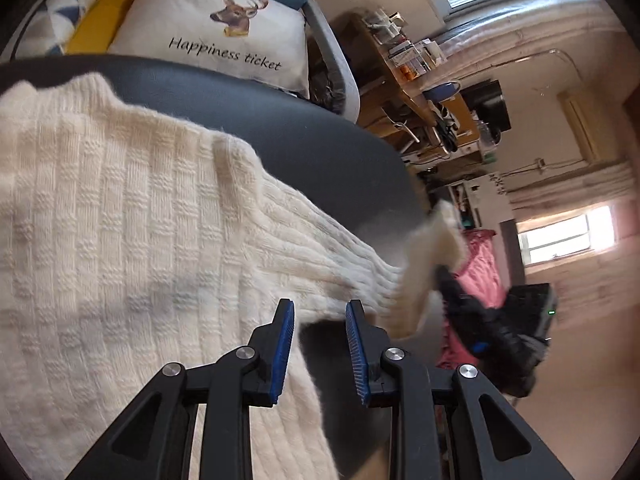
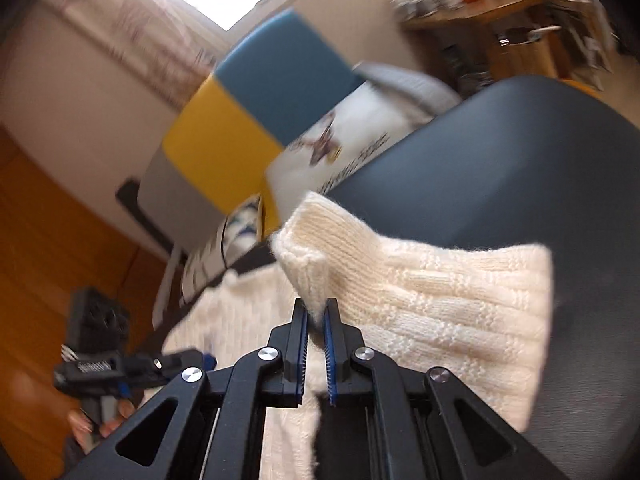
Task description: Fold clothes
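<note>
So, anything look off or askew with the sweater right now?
Nothing damaged. The cream sweater lies on the dark table, with its sleeve lifted and twisted by the cuff in the right gripper. The left gripper has nothing between its pads. A pink cloth hangs beyond the table edge.

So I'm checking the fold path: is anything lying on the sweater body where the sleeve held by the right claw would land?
Nothing visible does. The right claw pinches the sleeve cuff, and the sweater body lies bare on the dark table.
</note>
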Tool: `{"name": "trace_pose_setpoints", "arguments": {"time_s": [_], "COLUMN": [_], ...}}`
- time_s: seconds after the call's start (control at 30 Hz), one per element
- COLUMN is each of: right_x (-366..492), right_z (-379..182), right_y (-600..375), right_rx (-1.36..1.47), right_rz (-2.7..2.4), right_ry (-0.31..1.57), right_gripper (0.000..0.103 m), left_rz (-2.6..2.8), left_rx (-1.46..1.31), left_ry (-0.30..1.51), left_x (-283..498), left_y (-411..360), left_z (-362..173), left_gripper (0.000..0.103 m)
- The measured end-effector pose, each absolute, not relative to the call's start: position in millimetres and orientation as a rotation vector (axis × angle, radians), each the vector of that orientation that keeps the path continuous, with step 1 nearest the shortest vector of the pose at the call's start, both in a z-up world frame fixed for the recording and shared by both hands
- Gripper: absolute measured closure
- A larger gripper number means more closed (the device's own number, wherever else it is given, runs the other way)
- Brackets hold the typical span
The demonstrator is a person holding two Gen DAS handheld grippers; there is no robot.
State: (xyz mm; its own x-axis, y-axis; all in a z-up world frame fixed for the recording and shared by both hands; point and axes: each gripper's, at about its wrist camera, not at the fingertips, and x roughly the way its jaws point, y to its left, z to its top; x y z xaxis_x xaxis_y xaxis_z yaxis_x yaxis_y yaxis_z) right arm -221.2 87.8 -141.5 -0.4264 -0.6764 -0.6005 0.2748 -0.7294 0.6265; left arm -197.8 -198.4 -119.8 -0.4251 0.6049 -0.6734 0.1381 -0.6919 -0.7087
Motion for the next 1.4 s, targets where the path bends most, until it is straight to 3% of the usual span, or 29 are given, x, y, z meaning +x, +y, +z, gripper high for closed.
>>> {"name": "trace_pose_setpoints", "arguments": {"time_s": [0.07, 0.3, 0.43, 0.57, 0.63, 0.67, 0.73, 0.77, 0.83, 0.87, 0.9, 1.23, 1.4], "right_x": [-217, -184, -159, -147, -148, -148, -149, -150, -151, -152, -153, -143, -132], "right_z": [-154, -182, -180, -179, -180, -181, -184, -184, -182, -181, -177, -187, -201], "right_y": [62, 11, -12, -19, -18, -17, -14, -13, -8, -5, 1, 132, 155], "right_rx": [1.237, 1.291, 1.232, 1.196, 1.194, 1.19, 1.194, 1.195, 1.199, 1.201, 1.197, 1.271, 1.299], "right_rz": [-2.13, -2.074, -2.097, -2.123, -2.133, -2.135, -2.142, -2.142, -2.134, -2.127, -2.134, -2.211, -2.222], "right_ry": [-0.517, -0.226, 0.051, 0.186, 0.193, 0.193, 0.192, 0.173, 0.123, 0.092, 0.037, -0.721, -0.861], "right_gripper": [0.097, 0.097, 0.097, 0.097, 0.097, 0.097, 0.097, 0.095, 0.092, 0.081, 0.077, 0.077, 0.077], "left_rz": [2.16, 2.024, 2.001, 1.977, 1.986, 2.002, 2.005, 2.008, 2.046, 2.077, 2.108, 2.271, 2.318], "left_rx": [-1.495, -1.557, -1.6, -1.66, -1.676, -1.691, -1.693, -1.695, -1.698, -1.699, -1.702, -1.406, -1.265], "left_ry": [-1.053, -1.217, -1.247, -1.255, -1.23, -1.21, -1.213, -1.212, -1.165, -1.144, -1.118, -1.041, -0.955], "left_x": [-197, -205, -216, -221, -223, -224, -225, -226, -224, -224, -224, -227, -242], "left_y": [-200, -204, -195, -182, -175, -172, -172, -171, -168, -166, -165, -164, -142], "left_z": [-121, -149, -161, -175, -179, -180, -182, -183, -180, -178, -174, -74, -3], "left_gripper": [0.076, 0.057, 0.054, 0.054, 0.062, 0.074, 0.08, 0.088, 0.092, 0.095, 0.095, 0.097, 0.097]}}
